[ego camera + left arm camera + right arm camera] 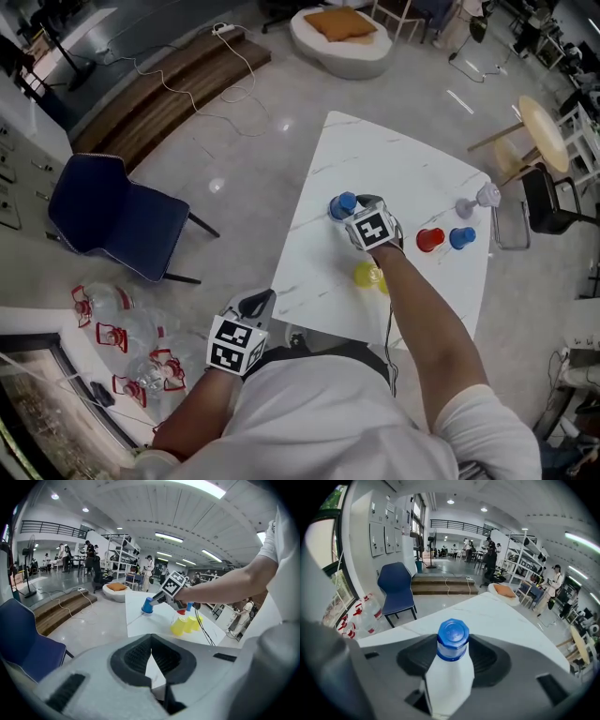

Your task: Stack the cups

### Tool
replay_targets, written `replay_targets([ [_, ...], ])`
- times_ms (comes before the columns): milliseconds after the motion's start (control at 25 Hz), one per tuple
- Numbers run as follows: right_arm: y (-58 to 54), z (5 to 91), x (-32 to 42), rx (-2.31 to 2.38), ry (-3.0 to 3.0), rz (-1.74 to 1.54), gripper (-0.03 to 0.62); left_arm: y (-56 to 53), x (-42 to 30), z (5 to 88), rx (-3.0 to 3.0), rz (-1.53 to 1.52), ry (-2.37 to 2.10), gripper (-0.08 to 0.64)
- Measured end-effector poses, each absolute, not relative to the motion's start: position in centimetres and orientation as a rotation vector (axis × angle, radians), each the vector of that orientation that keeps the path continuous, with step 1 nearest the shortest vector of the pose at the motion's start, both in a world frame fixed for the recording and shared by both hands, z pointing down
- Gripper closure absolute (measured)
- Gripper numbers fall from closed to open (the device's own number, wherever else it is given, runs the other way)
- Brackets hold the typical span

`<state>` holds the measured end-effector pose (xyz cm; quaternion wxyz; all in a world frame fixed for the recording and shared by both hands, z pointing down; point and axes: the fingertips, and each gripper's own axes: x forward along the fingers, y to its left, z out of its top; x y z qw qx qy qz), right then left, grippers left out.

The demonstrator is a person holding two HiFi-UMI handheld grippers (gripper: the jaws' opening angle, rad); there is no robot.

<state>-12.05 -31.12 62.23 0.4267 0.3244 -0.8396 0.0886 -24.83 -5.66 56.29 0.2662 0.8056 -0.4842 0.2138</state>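
Observation:
An upside-down blue cup (342, 204) (147, 605) (453, 638) stands on the white table (412, 169). My right gripper (354, 212) (453, 648) is around it, and its pads touch the cup's sides. Behind that hand lie yellow cups (368, 275) (183, 625), nested together. A red cup (429, 239), another blue cup (461, 237) and two pale grey cups (476, 201) sit toward the table's right edge. My left gripper (262, 302) (151, 652) hangs off the table by the person's body, jaws together with nothing between them.
A blue chair (117, 214) stands on the floor to the left. Plastic water jugs (122, 352) lie near the wall. A black chair (553, 199) and a round wooden stool (544, 131) stand right of the table. Wooden steps (169, 89) lie at the back left.

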Motion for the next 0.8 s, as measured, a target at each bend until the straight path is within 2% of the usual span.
replay_targets([
  [240, -28.3, 56.0, -10.8, 0.862, -2.21, 0.195, 0.379, -7.2, -22.5, 55.4, 2.259, 0.564, -1.259, 0.551],
  [480, -23.9, 51.2, -6.2, 0.927, -2.229, 0.177, 0.379, -8.7, -18.1, 53.2, 2.403, 0.529, -1.173, 0.551],
  [800, -18.1, 50.8, 1.6, 1.022, -2.118, 0.232, 0.377, -8.4, -14.1, 52.3, 2.499, 0.527, -1.055, 0.551],
])
